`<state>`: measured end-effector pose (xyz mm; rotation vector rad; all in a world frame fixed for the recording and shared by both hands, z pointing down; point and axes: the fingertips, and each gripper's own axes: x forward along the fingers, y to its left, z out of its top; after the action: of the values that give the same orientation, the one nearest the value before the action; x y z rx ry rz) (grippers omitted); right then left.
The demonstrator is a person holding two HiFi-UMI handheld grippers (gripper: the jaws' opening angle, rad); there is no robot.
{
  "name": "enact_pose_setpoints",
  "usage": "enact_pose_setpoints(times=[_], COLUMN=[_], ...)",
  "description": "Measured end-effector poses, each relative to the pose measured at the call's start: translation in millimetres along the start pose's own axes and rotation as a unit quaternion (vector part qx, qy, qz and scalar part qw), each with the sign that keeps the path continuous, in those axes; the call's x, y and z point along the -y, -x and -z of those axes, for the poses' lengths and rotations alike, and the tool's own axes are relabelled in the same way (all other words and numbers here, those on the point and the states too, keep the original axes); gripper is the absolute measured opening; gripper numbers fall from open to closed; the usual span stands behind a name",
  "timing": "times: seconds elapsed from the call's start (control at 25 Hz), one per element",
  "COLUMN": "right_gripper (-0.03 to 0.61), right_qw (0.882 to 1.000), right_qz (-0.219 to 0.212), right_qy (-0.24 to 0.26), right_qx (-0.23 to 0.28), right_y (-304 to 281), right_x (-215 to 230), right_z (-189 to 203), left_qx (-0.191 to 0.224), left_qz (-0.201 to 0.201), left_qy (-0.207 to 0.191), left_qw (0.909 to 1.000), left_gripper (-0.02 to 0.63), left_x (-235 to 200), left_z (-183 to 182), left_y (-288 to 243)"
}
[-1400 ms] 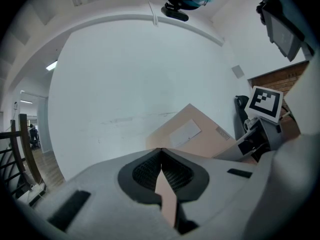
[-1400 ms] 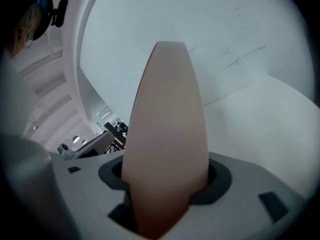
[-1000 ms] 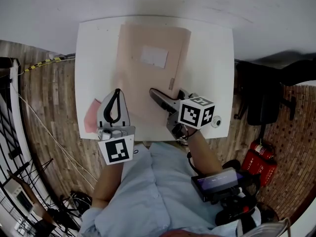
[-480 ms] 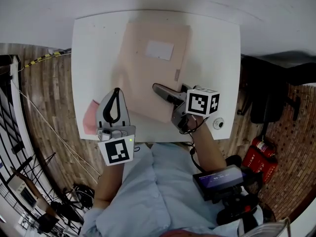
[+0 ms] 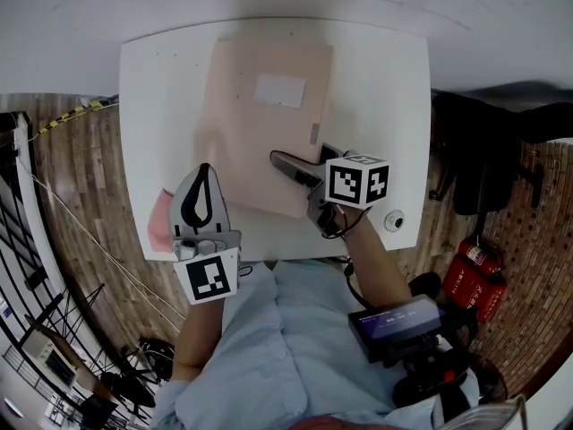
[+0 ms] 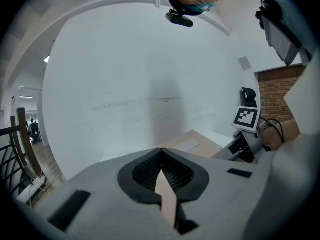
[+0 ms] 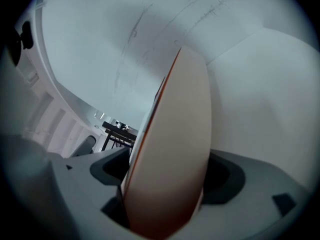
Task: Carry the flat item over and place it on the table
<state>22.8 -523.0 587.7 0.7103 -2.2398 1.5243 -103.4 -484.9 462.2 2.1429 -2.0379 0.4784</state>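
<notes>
A flat beige folder [image 5: 260, 133] with a white label [image 5: 280, 90] lies on the white table [image 5: 376, 88], reaching from the far edge toward me. My right gripper [image 5: 279, 162] is at its near right edge. In the right gripper view the folder [image 7: 175, 149] stands between the jaws, which have just been opening, with a dark gap beside it. My left gripper [image 5: 204, 170] hovers at the table's near left, shut on a thin pink sheet [image 5: 159, 222]. That sheet [image 6: 166, 194] shows as a strip between the closed pads. The folder [image 6: 192, 145] lies beyond.
A small round white object [image 5: 395, 221] sits near the table's near right corner. On the wooden floor to the right stand a black chair [image 5: 483, 168] and a red item [image 5: 474, 280]. A white wall runs behind the table.
The right gripper has sunk toward the table with the folder's near edge. The left gripper has dropped a little at the near left corner.
</notes>
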Motion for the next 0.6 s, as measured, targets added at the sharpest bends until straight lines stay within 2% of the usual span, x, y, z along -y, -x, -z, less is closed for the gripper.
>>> enact_pose_setpoints(times=[0.16, 0.44, 0.6], right_gripper=[0.463, 0.491, 0.48], right_qw=[0.999, 0.995, 0.989], right_qz=[0.041, 0.083, 0.119], right_qy=[0.026, 0.052, 0.092], right_qx=[0.004, 0.007, 0.012], right_y=[0, -2, -1], right_x=[13, 27, 34], right_z=[-1, 1, -2], left_qx=[-0.001, -0.002, -0.004], left_qz=[-0.002, 0.0, -0.002], left_qy=[-0.001, -0.004, -0.002], left_qw=[1.0, 1.0, 1.0], left_gripper=[0.009, 0.009, 0.009], left_x=[-3, -2, -3], left_z=[2, 3, 4], left_y=[0, 2, 5])
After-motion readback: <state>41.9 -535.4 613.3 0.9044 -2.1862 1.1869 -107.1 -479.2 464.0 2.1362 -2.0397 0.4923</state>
